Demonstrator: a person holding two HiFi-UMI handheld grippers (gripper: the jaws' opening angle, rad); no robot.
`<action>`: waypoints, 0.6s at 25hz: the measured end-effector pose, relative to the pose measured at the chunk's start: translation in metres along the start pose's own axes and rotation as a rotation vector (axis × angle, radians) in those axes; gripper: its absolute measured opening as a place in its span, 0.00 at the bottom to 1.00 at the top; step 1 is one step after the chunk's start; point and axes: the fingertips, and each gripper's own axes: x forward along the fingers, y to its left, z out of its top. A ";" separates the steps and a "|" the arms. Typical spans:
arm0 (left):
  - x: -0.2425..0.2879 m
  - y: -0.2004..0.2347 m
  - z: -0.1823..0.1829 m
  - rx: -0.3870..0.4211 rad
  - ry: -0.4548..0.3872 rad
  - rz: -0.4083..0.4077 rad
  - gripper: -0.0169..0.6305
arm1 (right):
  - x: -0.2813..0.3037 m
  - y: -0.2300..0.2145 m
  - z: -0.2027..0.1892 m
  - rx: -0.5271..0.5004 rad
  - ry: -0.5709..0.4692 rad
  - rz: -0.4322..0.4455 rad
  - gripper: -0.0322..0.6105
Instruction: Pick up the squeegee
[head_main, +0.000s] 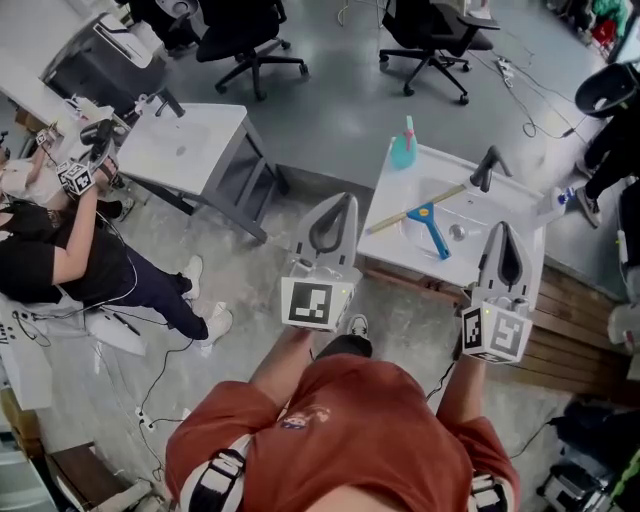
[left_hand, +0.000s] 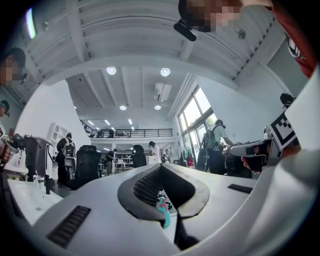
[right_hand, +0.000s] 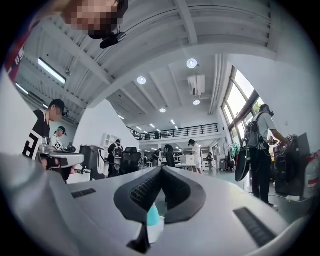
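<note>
The squeegee (head_main: 430, 220), with a blue handle and a long pale blade, lies across the basin of a white sink (head_main: 520, 200) ahead of me. At the sink's back left corner stands a teal spray bottle (head_main: 403, 150), and a dark faucet (head_main: 487, 166) is at its back right. My left gripper (head_main: 346, 199) is held out short of the sink's left front, jaws shut and empty. My right gripper (head_main: 501, 226) hovers at the sink's front right edge, also shut and empty. Both gripper views show closed jaws (left_hand: 161, 167) (right_hand: 161, 169), with the teal bottle (right_hand: 152, 215) glimpsed low between them.
A second white sink table (head_main: 190, 145) stands to the left, where a seated person (head_main: 60, 250) holds other grippers. Office chairs (head_main: 245, 40) stand on the floor beyond. A wooden pallet (head_main: 560, 330) lies under the near sink, and cables trail on the floor.
</note>
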 end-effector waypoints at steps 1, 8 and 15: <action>0.003 0.009 -0.002 0.002 0.004 0.004 0.05 | 0.008 0.006 0.000 -0.003 0.000 0.007 0.06; 0.013 0.046 -0.011 -0.018 0.002 0.006 0.05 | 0.036 0.031 -0.004 -0.013 0.000 0.006 0.06; 0.033 0.049 -0.017 -0.020 -0.009 -0.003 0.05 | 0.052 0.021 -0.010 -0.014 -0.003 -0.016 0.06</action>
